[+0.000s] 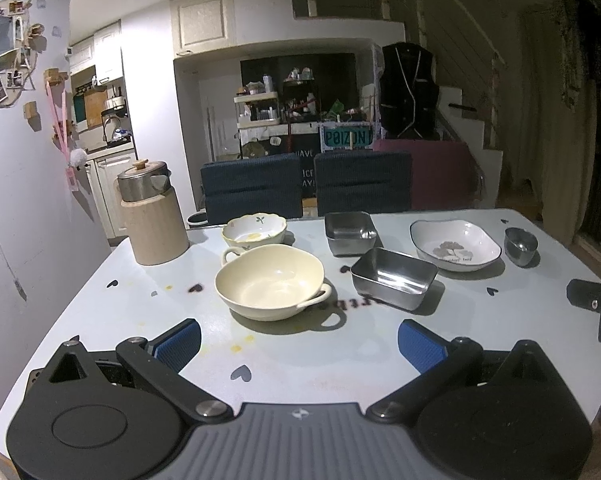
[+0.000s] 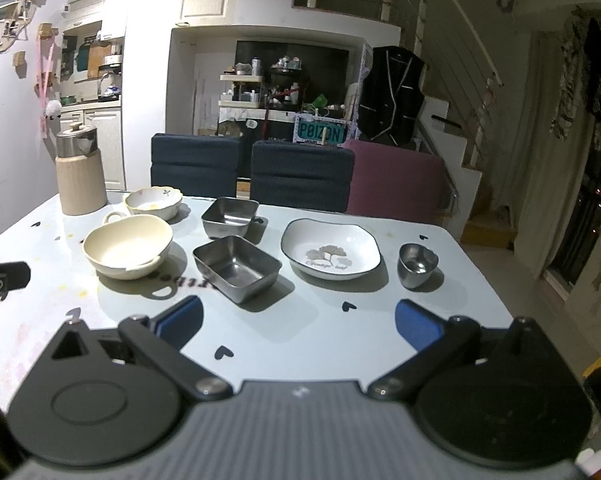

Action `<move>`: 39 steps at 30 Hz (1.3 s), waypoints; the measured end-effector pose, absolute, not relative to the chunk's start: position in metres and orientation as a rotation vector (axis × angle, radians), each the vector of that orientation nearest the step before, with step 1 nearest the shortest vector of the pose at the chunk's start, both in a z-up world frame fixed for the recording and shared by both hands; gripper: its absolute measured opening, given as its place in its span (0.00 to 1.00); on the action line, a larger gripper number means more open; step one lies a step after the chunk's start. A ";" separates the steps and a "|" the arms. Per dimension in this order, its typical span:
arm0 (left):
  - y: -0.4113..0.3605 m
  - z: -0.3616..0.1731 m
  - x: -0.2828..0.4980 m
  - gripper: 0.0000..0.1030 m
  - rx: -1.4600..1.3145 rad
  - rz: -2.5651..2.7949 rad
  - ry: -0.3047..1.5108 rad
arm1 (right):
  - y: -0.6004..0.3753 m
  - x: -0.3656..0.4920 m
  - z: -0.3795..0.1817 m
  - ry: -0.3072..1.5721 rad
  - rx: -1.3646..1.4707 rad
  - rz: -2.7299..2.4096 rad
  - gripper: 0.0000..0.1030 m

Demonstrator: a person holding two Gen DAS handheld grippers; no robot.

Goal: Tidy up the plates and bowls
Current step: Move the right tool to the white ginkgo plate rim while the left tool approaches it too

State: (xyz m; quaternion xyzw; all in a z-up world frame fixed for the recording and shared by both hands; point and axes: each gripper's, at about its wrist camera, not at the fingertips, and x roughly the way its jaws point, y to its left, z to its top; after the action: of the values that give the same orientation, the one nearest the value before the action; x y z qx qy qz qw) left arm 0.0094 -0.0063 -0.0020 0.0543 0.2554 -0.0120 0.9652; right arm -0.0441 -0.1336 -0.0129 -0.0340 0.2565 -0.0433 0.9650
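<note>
Fingers spread wide – cream bowl just beyond; untouched.

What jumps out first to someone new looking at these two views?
Dishes spread over a pale table: a cream two-handled bowl at left with a leaf-painted bowl behind it, two steel trays in the middle, a white leaf-print plate and small steel cup to the right. Both the left hand-held gripper and right hand-held gripper sit open and empty at the near edge.

Left tongs spread wide, empty, right tongs likewise spread, empty, side by side
</note>
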 end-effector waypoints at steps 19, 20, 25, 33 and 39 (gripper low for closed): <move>-0.052 0.022 0.081 1.00 0.090 -0.091 0.447 | -0.167 0.010 0.009 0.446 0.008 -0.184 1.00; -0.053 0.024 0.087 1.00 0.085 -0.090 0.441 | -0.170 0.015 0.011 0.427 0.014 -0.199 1.00; -0.060 0.028 0.113 1.00 0.054 -0.088 0.424 | -0.181 0.037 0.015 0.350 0.001 -0.258 1.00; -0.084 0.023 0.165 1.00 0.047 -0.078 0.398 | -0.212 0.090 0.005 0.341 0.038 -0.291 1.00; -0.100 0.017 0.208 1.00 -0.018 -0.108 0.409 | -0.232 0.136 -0.008 0.349 0.071 -0.296 1.00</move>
State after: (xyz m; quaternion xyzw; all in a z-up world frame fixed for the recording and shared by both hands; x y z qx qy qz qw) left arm 0.2082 -0.0998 0.0169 -0.0088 0.2029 -0.0535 0.9777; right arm 0.1362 -0.2317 -0.0083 0.0353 0.1730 -0.1466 0.9733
